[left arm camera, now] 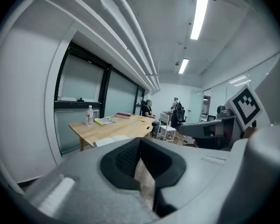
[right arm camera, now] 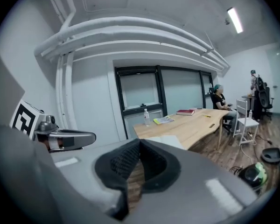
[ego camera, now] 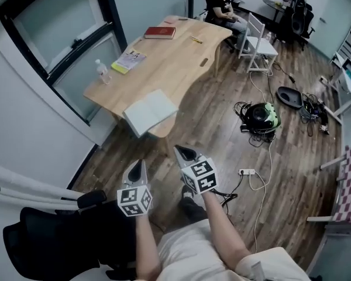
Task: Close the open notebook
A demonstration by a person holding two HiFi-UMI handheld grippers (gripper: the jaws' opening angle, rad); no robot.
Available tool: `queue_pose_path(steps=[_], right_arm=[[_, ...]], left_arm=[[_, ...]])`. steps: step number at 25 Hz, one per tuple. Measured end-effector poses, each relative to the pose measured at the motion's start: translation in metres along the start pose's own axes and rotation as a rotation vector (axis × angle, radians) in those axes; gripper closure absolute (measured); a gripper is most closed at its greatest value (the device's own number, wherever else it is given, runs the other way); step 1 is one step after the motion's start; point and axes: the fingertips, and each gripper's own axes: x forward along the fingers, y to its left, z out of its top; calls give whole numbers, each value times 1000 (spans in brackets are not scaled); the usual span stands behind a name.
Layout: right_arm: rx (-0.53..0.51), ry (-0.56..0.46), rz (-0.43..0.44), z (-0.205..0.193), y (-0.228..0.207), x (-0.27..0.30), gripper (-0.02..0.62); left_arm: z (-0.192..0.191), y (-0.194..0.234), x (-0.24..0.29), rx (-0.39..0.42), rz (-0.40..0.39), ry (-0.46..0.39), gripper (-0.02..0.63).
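The open notebook lies with white pages up on the near corner of the wooden table. Both grippers hang over the floor short of that corner and touch nothing. My left gripper is shut with nothing in it, pointing toward the table. My right gripper, beside it and slightly farther forward, is also shut and holds nothing. From the left gripper view the notebook peeks just above the jaws, with the right gripper alongside. In the right gripper view, the notebook sits ahead past the jaws.
On the table are a water bottle, a yellow-green booklet, a red book and a pen. A person sits at the far end beside a white chair. Cables and a helmet lie on the floor at right. A black office chair stands lower left.
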Motion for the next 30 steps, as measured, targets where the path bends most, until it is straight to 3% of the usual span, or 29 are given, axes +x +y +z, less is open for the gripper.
queue_pose_path(steps=[6,11,20,24,30], right_arm=[[-66,8,43,45,-31,61,595],[-1,-12,85,70,-62,104,595],[-68,82,141,60,-84,160,595],[-101,120,147,56,-96,175,595],[22,88,97,66,-117,211,595]], left_arm=[[40,21,64,19,-15,-25,600],[57,46,99,15,12,-47,600],[60,91,159,-29,69,-57,600],[48,91,185,-9,54,-2,600],[49,129,218,-23,5,30,600]])
